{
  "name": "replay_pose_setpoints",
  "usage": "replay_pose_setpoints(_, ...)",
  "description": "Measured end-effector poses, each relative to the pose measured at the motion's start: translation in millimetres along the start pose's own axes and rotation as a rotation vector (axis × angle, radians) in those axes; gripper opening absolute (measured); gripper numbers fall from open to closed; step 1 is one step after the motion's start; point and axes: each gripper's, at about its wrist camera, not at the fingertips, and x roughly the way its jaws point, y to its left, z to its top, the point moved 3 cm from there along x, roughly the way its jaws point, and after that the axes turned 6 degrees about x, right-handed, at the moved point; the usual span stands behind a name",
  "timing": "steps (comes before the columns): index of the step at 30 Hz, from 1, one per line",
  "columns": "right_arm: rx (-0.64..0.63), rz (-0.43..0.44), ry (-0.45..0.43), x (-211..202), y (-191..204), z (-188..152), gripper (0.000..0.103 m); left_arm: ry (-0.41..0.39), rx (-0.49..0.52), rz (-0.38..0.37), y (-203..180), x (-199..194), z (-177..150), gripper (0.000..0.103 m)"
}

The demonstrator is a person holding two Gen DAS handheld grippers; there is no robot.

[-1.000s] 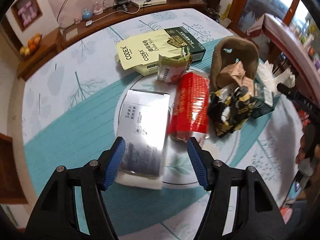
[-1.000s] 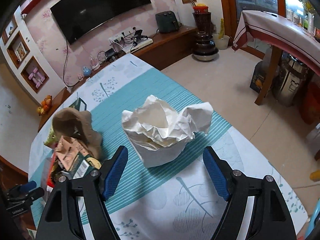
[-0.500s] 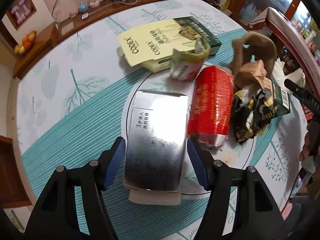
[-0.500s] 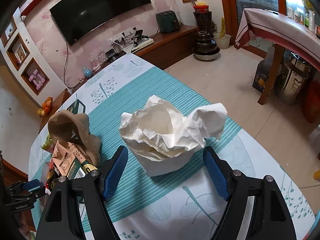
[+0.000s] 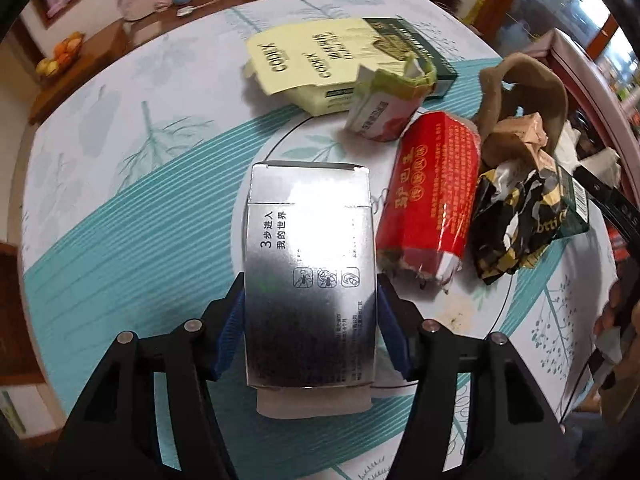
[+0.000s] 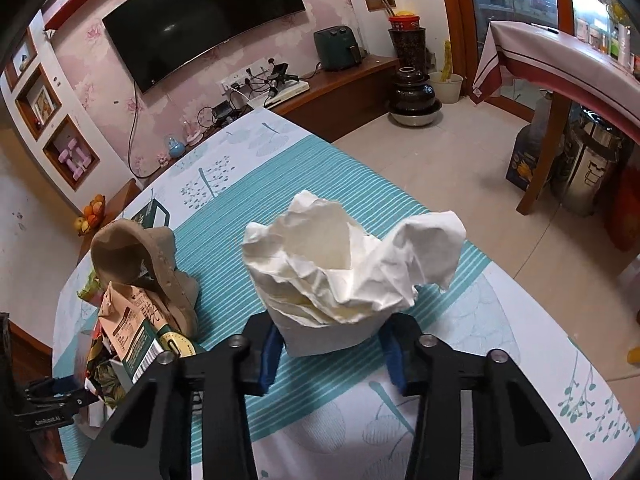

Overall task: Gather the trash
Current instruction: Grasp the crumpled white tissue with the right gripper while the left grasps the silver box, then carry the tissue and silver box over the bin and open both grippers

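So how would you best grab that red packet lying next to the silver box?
Across its long flat sides near the middle, coming down from above: the red packet lies flat and narrow, and its torn near end looks flimsy. The silver box and black wrapper crowd either side.

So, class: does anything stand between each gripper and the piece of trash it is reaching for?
Nothing visible. The left gripper already flanks the silver box; the right gripper has been closing around the crumpled paper.

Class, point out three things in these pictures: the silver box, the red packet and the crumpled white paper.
Silver box point(image 5: 310, 280), left wrist view, middle of its shiny top face.
Red packet point(image 5: 432, 196), left wrist view, centre of its printed side.
Crumpled white paper point(image 6: 344, 276), right wrist view, creased front folds.
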Motion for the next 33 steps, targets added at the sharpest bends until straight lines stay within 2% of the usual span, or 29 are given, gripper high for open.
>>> replay_pose_setpoints(8,-0.049,0.048,-0.036,-48.7,-6.6,-19.1,0.039,-0.063,-0.077,-0.015,-17.9,-42.0,-38.8,0.057)
replay_pose_setpoints(13,-0.069,0.094,-0.043,-104.7,-20.5,-50.8,0.039,-0.119,-0.092,-0.076,-47.4,-87.5,-77.6,0.057)
replay_pose_setpoints(20,-0.091,0.158,-0.029,-187.0,-51.2,-117.6,0.039,-0.176,-0.043,-0.188,-115.8,-145.0,-138.1,0.057)
replay_pose_setpoints(26,-0.064,0.222,-0.012,-254.1,-88.0,-178.8,0.039,-0.207,-0.015,-0.255,-174.4,-172.8,-189.4,0.057)
replay_pose_setpoints(33,-0.029,0.224,-0.021,-320.1,-137.8,-245.7,0.039,-0.277,0.091,-0.235,-234.1,-189.3,-247.8,0.057)
